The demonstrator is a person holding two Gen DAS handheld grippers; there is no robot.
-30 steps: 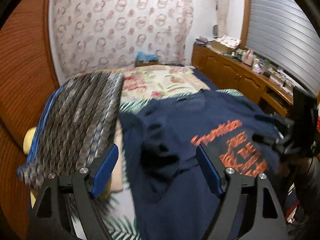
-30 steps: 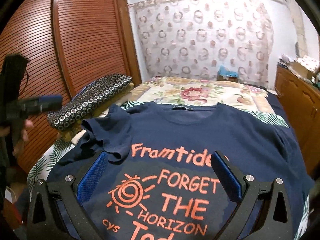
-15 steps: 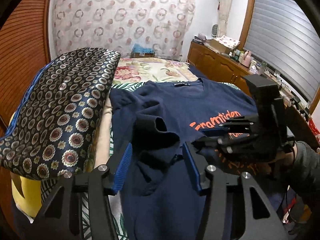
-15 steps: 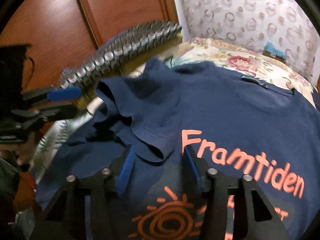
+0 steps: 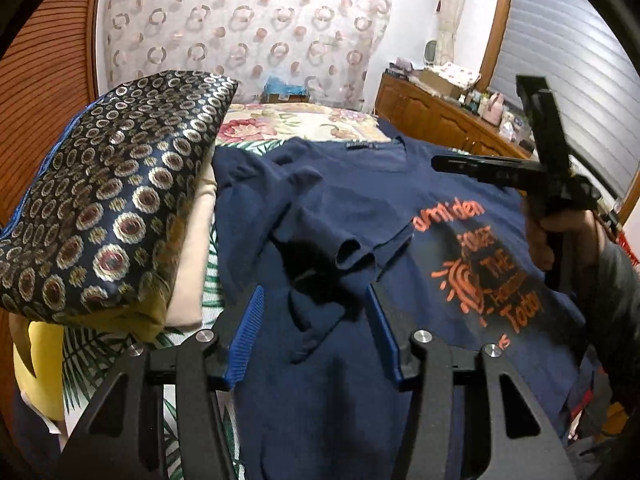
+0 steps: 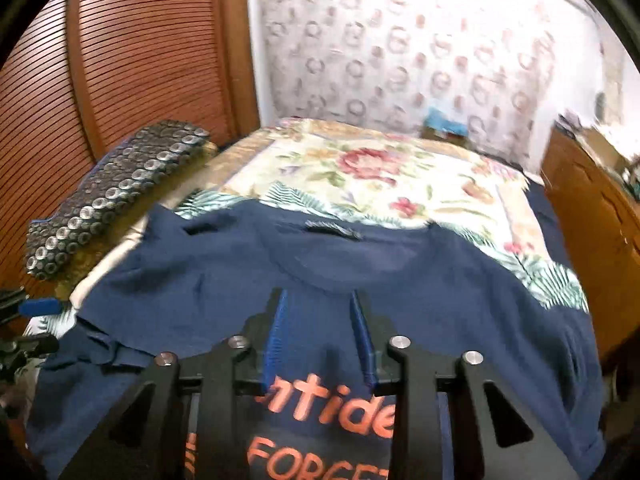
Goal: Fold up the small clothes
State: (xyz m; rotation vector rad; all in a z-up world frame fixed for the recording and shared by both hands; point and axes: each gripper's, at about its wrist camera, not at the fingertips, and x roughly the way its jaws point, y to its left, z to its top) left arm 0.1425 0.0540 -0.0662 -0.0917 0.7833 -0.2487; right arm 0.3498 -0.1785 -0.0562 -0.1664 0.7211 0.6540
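A navy T-shirt with orange lettering lies face up on the bed; it also shows in the right wrist view. Its left sleeve is bunched and folded onto the chest. My left gripper is open, its blue pads on either side of the crumpled sleeve, holding nothing. My right gripper is partly open and empty, above the chest just below the collar. The right gripper also appears in the left wrist view, held by a hand at the right.
A patterned dark cushion lies on a yellow pillow at the bed's left edge. A floral bedspread covers the far half. A wooden dresser with clutter stands right; a slatted wardrobe stands left.
My right gripper has moved from the bunched sleeve to the middle of the chest and up toward the collar. My left gripper has opened a little wider near the sleeve.
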